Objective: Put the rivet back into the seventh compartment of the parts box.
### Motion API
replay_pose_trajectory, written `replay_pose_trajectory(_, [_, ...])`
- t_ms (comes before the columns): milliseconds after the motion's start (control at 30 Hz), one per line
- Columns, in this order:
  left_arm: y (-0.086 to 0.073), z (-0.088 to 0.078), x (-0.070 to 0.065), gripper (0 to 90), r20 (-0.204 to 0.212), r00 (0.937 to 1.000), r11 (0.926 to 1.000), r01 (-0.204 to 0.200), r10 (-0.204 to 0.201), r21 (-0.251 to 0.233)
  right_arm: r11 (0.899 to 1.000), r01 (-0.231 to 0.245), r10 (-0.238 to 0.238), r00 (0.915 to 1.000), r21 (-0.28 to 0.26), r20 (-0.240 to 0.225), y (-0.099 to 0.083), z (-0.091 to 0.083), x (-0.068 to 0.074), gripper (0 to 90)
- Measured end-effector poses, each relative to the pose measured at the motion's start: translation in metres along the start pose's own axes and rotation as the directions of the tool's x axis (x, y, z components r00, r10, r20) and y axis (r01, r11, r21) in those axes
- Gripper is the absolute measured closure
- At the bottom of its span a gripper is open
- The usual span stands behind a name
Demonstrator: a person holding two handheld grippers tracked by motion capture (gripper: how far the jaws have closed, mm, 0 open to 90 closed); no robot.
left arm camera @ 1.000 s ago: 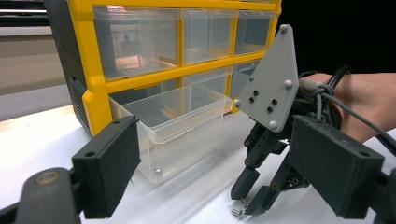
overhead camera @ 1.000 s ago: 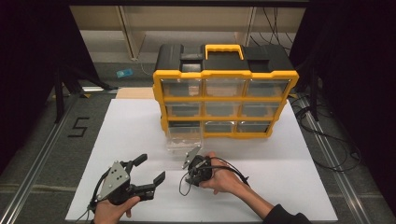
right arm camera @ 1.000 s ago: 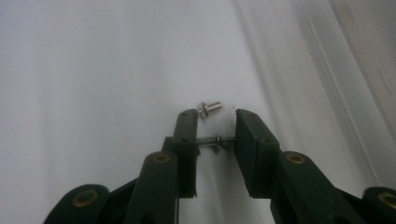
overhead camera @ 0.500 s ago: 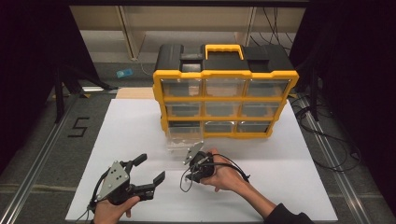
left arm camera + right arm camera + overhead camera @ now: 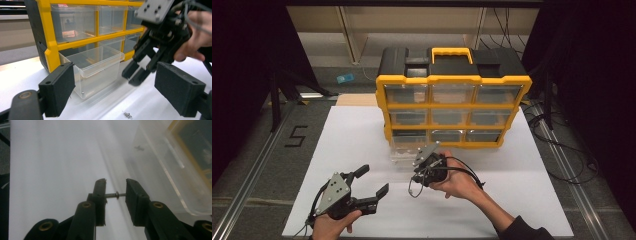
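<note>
A small screw [image 5: 115,194] is held end to end between the pads of the right gripper [image 5: 115,192], its long axis running straight across the gap from jaw to jaw. The clear drawer [image 5: 172,170], pulled out onto the white table [image 5: 512,200] just before the yellow organiser [image 5: 452,80], lies immediately ahead and to one side of these jaws. The left gripper [image 5: 115,92] is held wide open and empty near the table's front edge; a second screw [image 5: 127,114] lies on the table beneath it.
</note>
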State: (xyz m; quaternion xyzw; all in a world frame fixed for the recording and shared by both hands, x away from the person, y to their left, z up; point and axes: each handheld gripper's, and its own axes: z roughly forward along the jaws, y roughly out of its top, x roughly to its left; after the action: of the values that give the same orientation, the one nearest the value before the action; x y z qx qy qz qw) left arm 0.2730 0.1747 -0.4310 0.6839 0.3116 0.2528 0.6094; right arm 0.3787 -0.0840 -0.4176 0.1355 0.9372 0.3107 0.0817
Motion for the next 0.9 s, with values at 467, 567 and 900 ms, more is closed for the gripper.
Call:
replay_pose_trajectory(467, [0.000,0.000,0.000,16.2,0.000,1.0000,1.0000,0.003,-0.003,0.001,0.995,-0.013,0.018,0.9988,-0.098,0.046,0.013,-0.031,-0.010,70.6])
replay_pose_trajectory(567, [0.000,0.000,-0.001,16.2,-0.002,1.0000,1.0000,0.005,-0.005,0.005,0.993,-0.016,0.022,0.9986,-0.115,0.049,0.015,-0.035,-0.013,70.6])
replay_pose_trajectory(900, [0.000,0.000,0.000,16.2,0.000,1.0000,1.0000,0.003,-0.003,0.003,0.985,-0.030,0.045,0.9953,-0.171,0.085,0.020,-0.045,-0.024,70.6])
